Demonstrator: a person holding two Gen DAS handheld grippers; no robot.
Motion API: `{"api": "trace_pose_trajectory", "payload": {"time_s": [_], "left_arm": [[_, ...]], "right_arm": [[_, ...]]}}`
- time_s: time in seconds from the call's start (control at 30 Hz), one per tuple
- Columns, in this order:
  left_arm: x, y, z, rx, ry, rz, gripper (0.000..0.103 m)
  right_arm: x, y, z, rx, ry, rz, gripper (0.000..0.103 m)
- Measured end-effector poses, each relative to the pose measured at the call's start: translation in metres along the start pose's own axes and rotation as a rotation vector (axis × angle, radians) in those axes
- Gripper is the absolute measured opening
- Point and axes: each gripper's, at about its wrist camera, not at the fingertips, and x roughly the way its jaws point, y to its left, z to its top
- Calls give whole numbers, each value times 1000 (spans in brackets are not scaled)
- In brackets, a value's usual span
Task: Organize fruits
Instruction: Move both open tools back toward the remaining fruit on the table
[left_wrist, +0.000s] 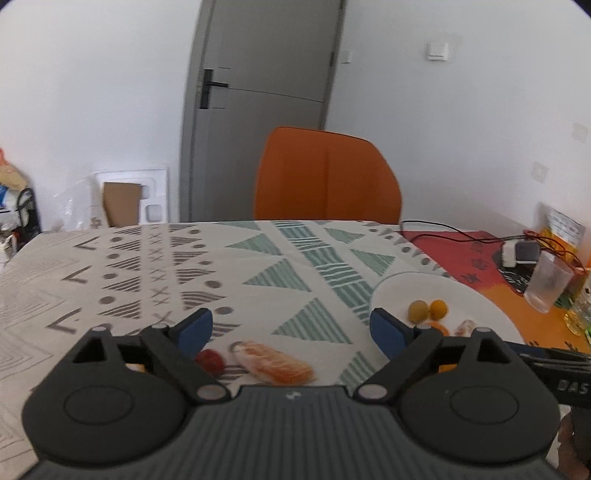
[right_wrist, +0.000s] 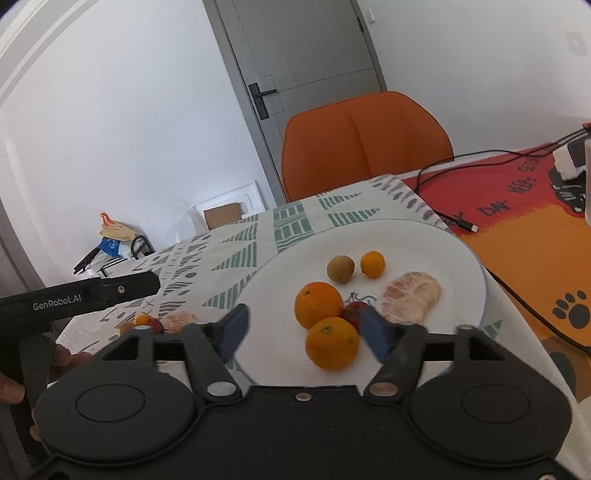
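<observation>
Gaping wide, both the left gripper (left_wrist: 291, 328) and right gripper (right_wrist: 304, 326) hover over a smooth round plate (right_wrist: 461, 254).

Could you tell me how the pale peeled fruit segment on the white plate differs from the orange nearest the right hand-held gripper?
The peeled segment is pale pink, flat and kidney-shaped, with its skin off. The near orange is deep orange, round and unpeeled, with its stem scar showing on top. The segment lies toward the plate's right side, while the orange sits nearer the camera, touching a second orange. Both rest on the same white plate.

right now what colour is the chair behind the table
Orange chair, clearest in the right wrist view.
</observation>
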Motion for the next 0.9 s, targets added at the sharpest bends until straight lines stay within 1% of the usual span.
{"api": "trace_pose_trajectory", "payload": {"time_s": [0.03,0.1,0.13,0.23,0.5,0.67,0.9], "left_arm": [[-2,3,-1,-6,-2,7,91],[-5,8,-1,-17,-6,17,93],[-7,10,-2,-21,-7,22,95],[-12,18,-2,-33,-12,25,97],[-25,34,-5,-62,-23,28,98],[-30,42,-9,-60,-16,48,98],[-39,54,-13,-62,-29,66,97]], "right_arm": [[-1,1,0,-5,-8,1,91],[-1,5,0,-10,-23,3,96],[-2,6,0,-11,-26,10,98],[-2,11,1,-11,-30,29,102],[0,25,-1,-28,-30,56,103],[2,32,-2,-34,-26,70,103],[6,45,-7,-59,-9,99,103]]}}
